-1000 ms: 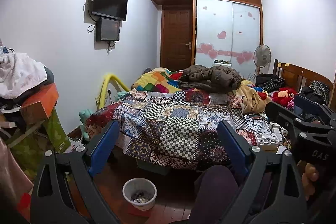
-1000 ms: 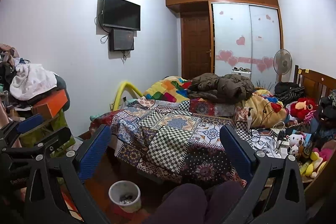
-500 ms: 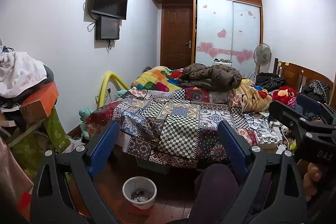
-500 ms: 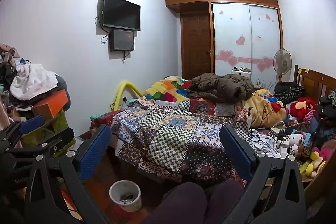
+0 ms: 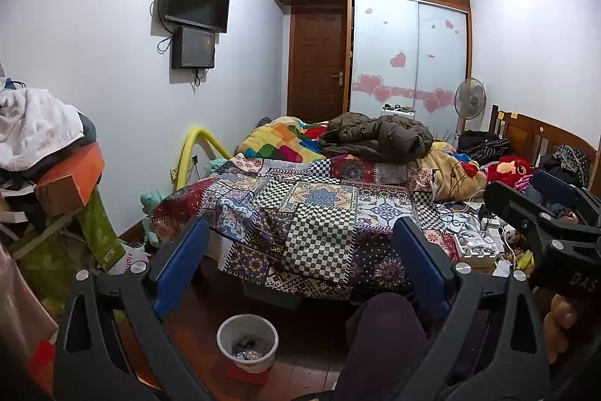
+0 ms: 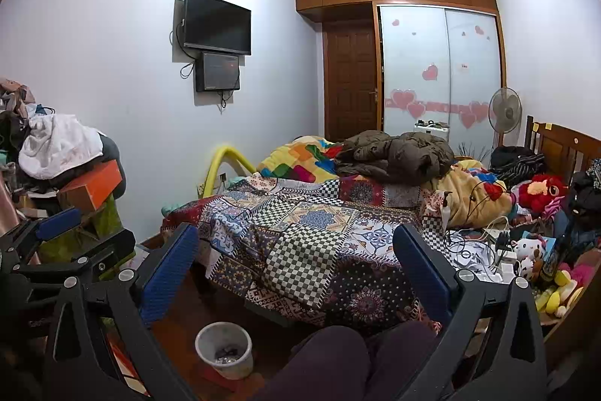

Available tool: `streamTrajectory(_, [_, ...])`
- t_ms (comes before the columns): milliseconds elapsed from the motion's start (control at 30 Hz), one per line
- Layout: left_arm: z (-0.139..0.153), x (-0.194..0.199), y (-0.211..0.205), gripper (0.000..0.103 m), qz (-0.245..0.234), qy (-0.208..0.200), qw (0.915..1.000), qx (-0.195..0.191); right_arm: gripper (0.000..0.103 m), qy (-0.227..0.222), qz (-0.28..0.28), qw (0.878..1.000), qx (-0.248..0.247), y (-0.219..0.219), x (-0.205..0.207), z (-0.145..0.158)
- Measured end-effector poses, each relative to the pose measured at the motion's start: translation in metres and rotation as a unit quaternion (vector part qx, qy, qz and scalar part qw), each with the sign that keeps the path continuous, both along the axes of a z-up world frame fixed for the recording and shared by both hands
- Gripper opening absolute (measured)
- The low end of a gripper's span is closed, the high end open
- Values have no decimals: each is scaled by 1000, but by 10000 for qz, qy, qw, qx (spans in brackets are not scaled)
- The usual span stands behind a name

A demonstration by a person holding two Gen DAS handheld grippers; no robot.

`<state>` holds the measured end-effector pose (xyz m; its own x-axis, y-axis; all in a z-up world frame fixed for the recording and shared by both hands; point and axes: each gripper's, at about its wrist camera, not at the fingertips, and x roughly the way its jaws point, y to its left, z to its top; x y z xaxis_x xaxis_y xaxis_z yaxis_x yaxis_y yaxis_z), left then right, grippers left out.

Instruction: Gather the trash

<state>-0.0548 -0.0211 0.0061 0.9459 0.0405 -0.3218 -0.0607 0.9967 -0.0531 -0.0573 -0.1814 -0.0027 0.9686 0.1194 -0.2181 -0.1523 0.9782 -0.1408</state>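
A small white waste bin [image 5: 248, 342] is seen on the dark wooden floor [image 5: 300, 356], near the foot of the bed [image 5: 311, 213] and just in front of the person's knee [image 5: 383, 333]. The bin is round and slightly tapered, with a plain rim, and it stands upright. At its bottom some dark and silvery scraps are lying, too small to be identified; most of the bin is not filled. In the right wrist view the same bin [image 6: 223, 350] is shown lower left, resting on something flat and red.

The left gripper [image 5: 300, 269] is held in the air facing the bed, its jaws spread wide apart with nothing between the blue pads [image 5: 180, 265]. The right gripper [image 6: 296, 273] is held likewise, jaws released and empty. Each gripper is also visible at the edge of the other's view.

The bed is covered by a patchwork quilt [image 6: 311, 235], with a brown jacket [image 6: 394, 153] piled further back. Cables and small items [image 6: 484, 250] are scattered at the right side of the bed. A television [image 5: 197, 0] is mounted on the left wall.
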Motion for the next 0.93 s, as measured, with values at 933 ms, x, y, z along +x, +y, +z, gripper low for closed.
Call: streamTrajectory(933, [-3, -3, -1, 100, -60, -26, 10000, 31, 103, 47, -8, 10000, 2, 1, 0, 0])
